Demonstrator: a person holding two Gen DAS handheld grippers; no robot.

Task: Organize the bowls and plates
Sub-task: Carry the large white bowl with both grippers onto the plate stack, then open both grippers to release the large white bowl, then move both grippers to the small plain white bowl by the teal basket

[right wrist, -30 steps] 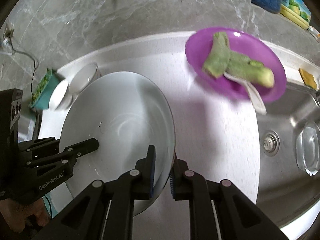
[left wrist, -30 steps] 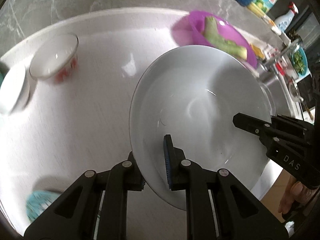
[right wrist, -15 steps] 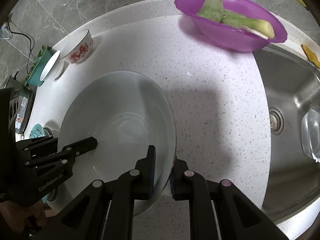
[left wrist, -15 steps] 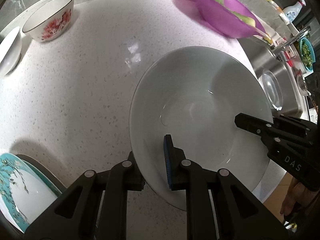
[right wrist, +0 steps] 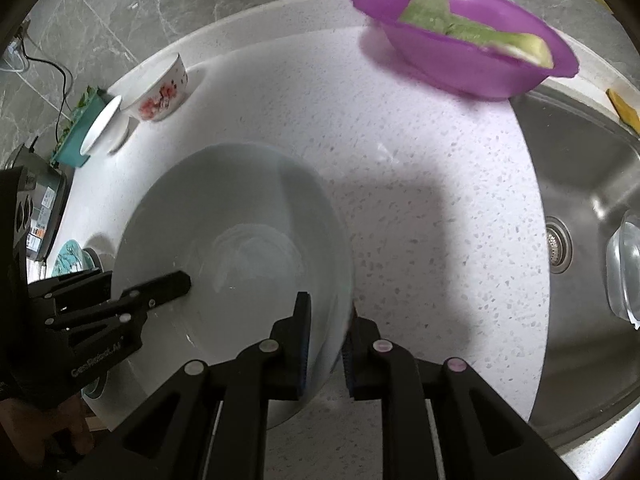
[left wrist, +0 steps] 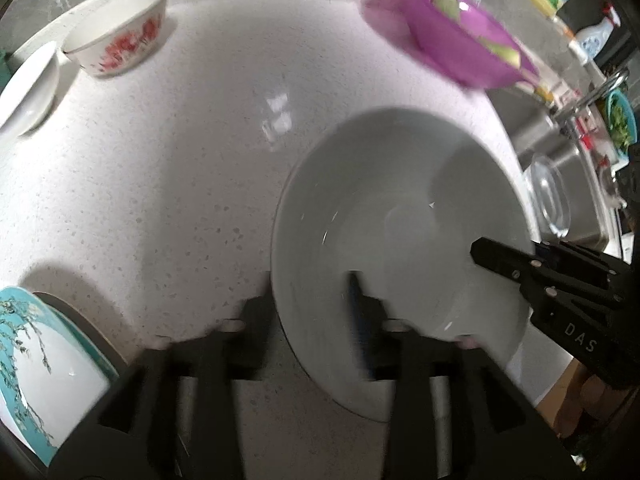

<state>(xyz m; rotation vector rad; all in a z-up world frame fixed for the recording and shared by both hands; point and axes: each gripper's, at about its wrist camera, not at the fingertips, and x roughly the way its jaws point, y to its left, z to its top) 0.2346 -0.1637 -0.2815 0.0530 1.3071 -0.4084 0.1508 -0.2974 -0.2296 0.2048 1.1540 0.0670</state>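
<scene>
Big white bowl (left wrist: 400,216) now sits near the table's (left wrist: 180,168) front edge, left claw (left wrist: 310,312) and right claw (right wrist: 325,334) just spreading off its rim, but the flowered bowl (left wrist: 120,36) and small white bowl (left wrist: 24,88) still wait at the back.

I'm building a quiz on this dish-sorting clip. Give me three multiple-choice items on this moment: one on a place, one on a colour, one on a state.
1. Where does the large white bowl sit?
A. in the sink
B. on the countertop
C. on the teal plate

2. What colour is the bowl holding the green vegetable pieces?
A. purple
B. blue
C. yellow

3. How do the right gripper's jaws stand?
A. clamped shut on the rim
B. parted, with the rim between them
C. far from the bowl

Answers: 1 B, speckled counter surrounds it; 2 A, the purple bowl holds them; 3 B, gaps show beside the rim; they have just been opening.
</scene>
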